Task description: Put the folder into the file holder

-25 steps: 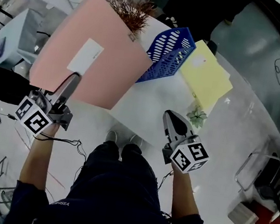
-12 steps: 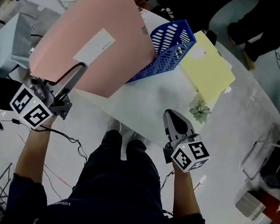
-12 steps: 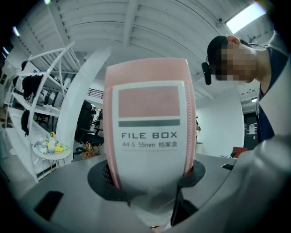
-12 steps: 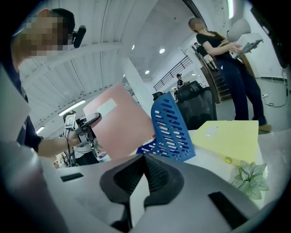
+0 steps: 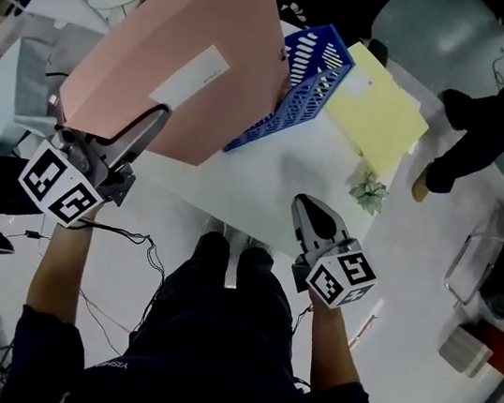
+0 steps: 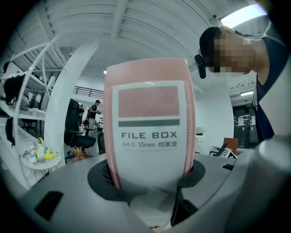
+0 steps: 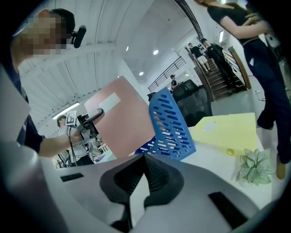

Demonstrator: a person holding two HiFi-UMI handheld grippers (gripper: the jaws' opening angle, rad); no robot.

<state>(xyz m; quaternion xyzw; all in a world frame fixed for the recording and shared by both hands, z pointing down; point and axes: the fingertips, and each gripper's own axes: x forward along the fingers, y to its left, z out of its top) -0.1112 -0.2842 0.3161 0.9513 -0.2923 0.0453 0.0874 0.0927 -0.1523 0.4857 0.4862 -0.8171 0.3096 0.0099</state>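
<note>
Looking down in the head view: holds a pink file box [image 5: 185, 52] in the left gripper [image 5: 151, 123], clamped at its near edge and raised at a slant above the white table [image 5: 264, 184], with the far right edge up against the blue file holder [image 5: 309, 82] and covering part of it. Shows a yellow folder [image 5: 380, 112] lying flat just beyond the holder, a small plant [image 5: 369, 194] near that folder's edge, and a standing person [image 5: 488, 119] past the table. Poises the right gripper [image 5: 310, 213] over the table's near side, well apart from the box. Turning to the left gripper view: grips the file box [image 6: 152, 123] by its spine, one jaw pressed on each pink side, with the white label [image 6: 152, 136] reading FILE BOX upright and facing the camera. Turning to the right gripper view: brings the right gripper [image 7: 144, 173] to a close on nothing, jaws together. Frames the holder [image 7: 170, 129] tilted on the table beyond the jaws, the pink box [image 7: 122, 120] leaning against its left side, pink showing through a few slots. Takes in the left gripper [image 7: 88, 117] at the box's far edge, the yellow folder [image 7: 227, 129] to the right, and the plant [image 7: 254, 168] beside it.
</note>
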